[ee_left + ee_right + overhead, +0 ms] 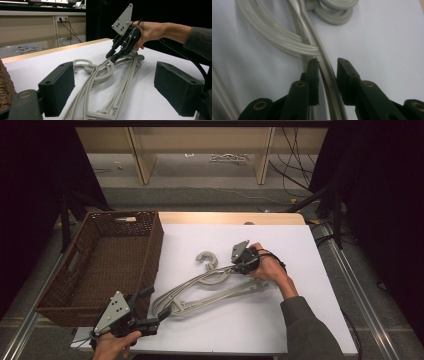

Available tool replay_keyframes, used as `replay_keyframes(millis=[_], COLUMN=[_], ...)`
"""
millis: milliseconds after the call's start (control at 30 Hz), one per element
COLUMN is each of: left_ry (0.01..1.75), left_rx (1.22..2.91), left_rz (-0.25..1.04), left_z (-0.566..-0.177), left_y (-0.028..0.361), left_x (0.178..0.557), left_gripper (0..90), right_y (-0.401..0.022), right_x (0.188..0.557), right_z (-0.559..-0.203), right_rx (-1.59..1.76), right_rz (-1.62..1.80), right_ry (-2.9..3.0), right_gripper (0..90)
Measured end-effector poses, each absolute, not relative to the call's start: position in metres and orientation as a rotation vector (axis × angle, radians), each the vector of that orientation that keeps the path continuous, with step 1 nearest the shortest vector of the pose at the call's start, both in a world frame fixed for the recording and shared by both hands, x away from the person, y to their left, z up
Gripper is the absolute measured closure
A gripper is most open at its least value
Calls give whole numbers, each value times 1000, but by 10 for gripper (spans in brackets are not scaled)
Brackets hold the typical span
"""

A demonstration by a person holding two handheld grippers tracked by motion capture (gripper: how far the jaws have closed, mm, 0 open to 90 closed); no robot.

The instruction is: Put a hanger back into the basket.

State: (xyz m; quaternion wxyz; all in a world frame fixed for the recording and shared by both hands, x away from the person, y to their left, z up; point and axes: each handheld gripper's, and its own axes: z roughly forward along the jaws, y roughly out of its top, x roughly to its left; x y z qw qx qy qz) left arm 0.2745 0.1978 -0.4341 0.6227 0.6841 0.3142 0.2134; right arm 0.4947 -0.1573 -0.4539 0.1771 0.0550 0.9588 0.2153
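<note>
A stack of grey plastic hangers (210, 287) lies on the white table (280, 250), hooks (207, 259) pointing toward the far side. My right gripper (235, 269) tips down onto the stack just behind the hooks. In the right gripper view its jaws (327, 63) straddle one thin hanger arm (329, 75); the left pad touches it and a sliver of gap shows at the right pad. My left gripper (156, 304) rests low at the stack's near end, jaws wide apart (115, 85), with the hangers' (100, 75) lower bars between and ahead of its pads, untouched.
A brown wicker basket (150, 245) stands at the table's left, close beside my left gripper; its wall shows at the left gripper view's edge (5, 85). Bare white tabletop lies right of the hangers. Beyond the table are wooden shelving (145, 165) and floor cables.
</note>
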Motion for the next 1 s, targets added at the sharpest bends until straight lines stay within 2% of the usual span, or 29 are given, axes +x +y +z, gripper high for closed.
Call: replay_keyframes(millis=[567, 1000], left_ry=[722, 721], left_rx=[1575, 1638], left_rz=[486, 472], left_z=[-435, -430], left_y=[197, 181], left_x=[275, 278], left_gripper=[164, 157], right_y=[-166, -173], right_x=[484, 471], right_z=[-438, -420], right_rx=[-121, -190], right_rz=[530, 542], right_ry=[2633, 2591], right_gripper=[811, 819])
